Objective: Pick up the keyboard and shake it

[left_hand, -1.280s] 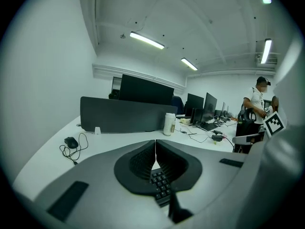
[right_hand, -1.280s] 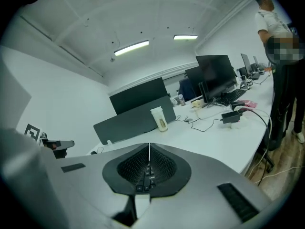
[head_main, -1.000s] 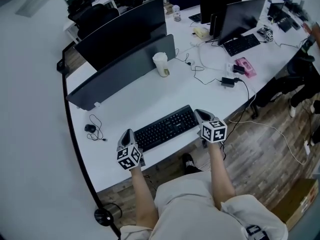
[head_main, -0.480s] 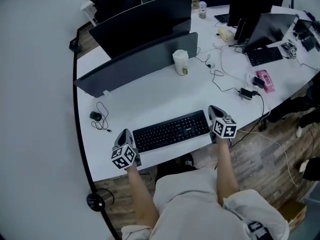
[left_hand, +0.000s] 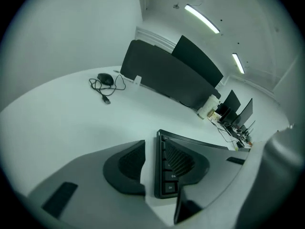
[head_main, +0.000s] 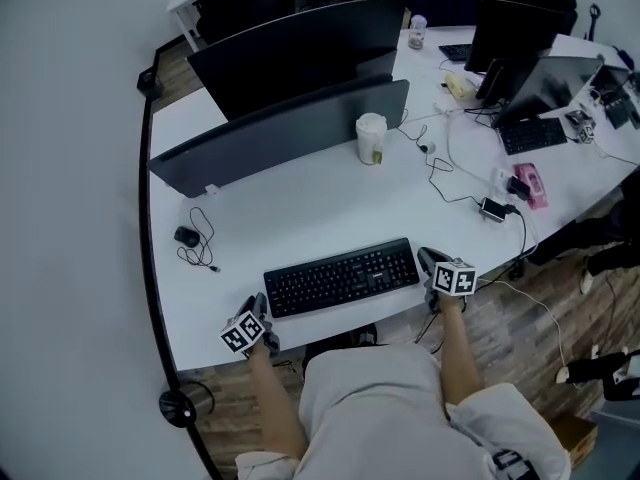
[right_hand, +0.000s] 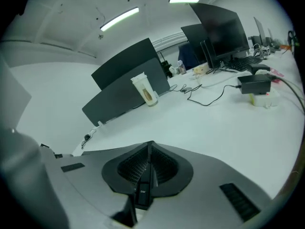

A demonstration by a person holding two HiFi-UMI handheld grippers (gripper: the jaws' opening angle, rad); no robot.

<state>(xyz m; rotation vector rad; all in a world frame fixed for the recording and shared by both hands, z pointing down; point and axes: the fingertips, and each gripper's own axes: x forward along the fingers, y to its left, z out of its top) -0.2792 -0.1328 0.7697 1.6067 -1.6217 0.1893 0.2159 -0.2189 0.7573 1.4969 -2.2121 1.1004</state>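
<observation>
A person seen from above stands at a wide white table [head_main: 300,203], holding a claw in each hand. A black rectangular plastic keyboard [head_main: 342,277] lies flat on the table near its front edge, stretched between the two claws.

The left claw [head_main: 261,302] sits at the keyboard's left end. Its jaws stand partly apart and have just been opening. The keyboard's short end lies between them, but a strip of bare table shows between the outer pad and the keyboard, so nothing is pinched there.

The right claw [head_main: 427,258] is at the keyboard's other end. Its jaws are pressed together on the thin edge of the keyboard, which shows as a dark sliver between the ribbed pads.

Beyond both claws stands a long dark grey divider panel [head_main: 280,133]. A pale paper cup [head_main: 371,139] stands ahead of the right claw. A small black mouse with a coiled cable [head_main: 186,236] lies ahead of the left claw, well apart from it.

The step in hand looks like letting go of the keyboard on the table. To do it well, the right claw should loosen before either hand draws away, so the keyboard is not tugged askew. Each claw should then back off straight outward from its end, pads clear of the keys, keeping the keyboard from sliding towards the near edge.
</observation>
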